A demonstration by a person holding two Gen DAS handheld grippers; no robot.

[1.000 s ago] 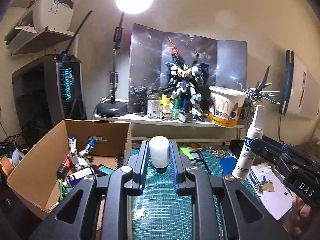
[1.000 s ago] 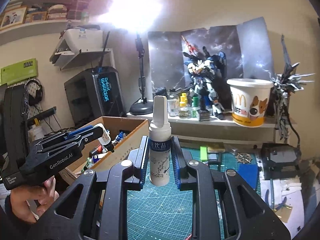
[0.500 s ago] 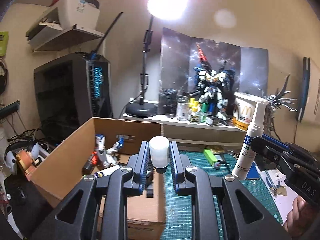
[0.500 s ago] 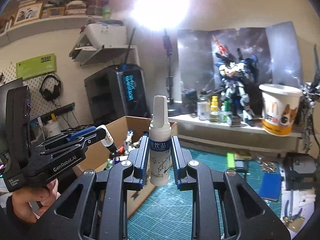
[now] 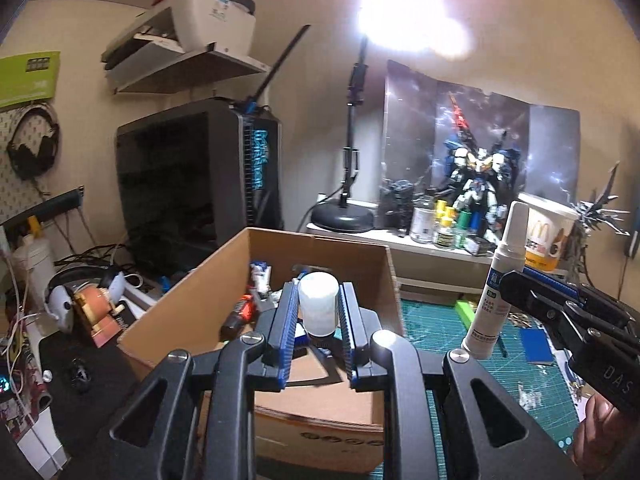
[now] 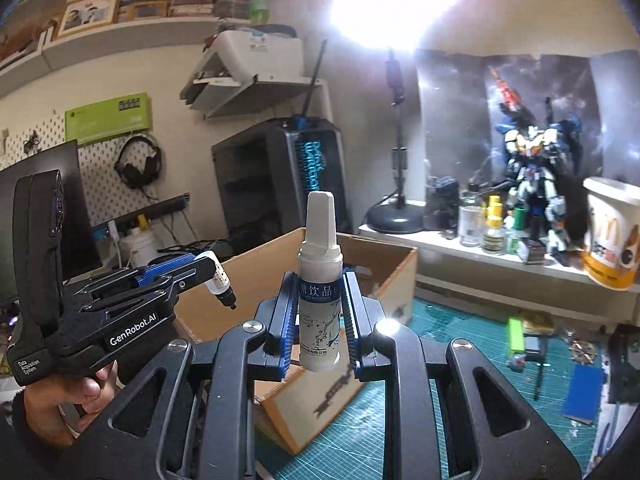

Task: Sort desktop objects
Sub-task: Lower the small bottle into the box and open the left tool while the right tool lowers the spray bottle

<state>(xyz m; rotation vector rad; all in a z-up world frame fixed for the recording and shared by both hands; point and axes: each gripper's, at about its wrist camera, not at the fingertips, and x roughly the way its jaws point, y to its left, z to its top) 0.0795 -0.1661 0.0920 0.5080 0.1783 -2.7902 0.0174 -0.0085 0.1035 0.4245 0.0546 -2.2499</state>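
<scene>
1. The left gripper (image 5: 319, 322) clamps a small white vial (image 5: 319, 304) between its blue-ridged fingers (image 5: 289, 320), the vial's rounded white end pointing up toward the camera.
2. In the right wrist view that vial (image 6: 218, 280) tilts, its dark tip pointing down and right, and the left gripper (image 6: 208, 272) holds it above the box's left wall.
3. The vial hangs over the open cardboard box (image 5: 224, 292), which sits on the green cutting mat (image 5: 532, 368).
4. Inside the box lie small toy parts (image 5: 258, 280) and a dark marker-like item (image 5: 240, 316); details are hard to make out.
5. The right gripper (image 6: 320, 316) grasps a white spray bottle (image 6: 321, 280) upright by its labelled body, cap on top.
6. From the left wrist view this bottle (image 5: 498, 280) is in the air over the mat, just right of the box, with the right gripper (image 5: 520, 284) closed on its middle.
7. A hand (image 6: 68, 400) grips the left tool's handle; the other hand (image 5: 604, 432) shows at the lower right edge.
8. Behind, a shelf (image 5: 400, 240) carries a lamp base (image 5: 344, 218), small paint bottles (image 5: 444, 224), a robot model (image 5: 476, 184) and a paper cup (image 5: 550, 236).
9. A black tower case (image 5: 192, 184) stands behind the box, and a printer (image 5: 200, 20) sits above it.
</scene>
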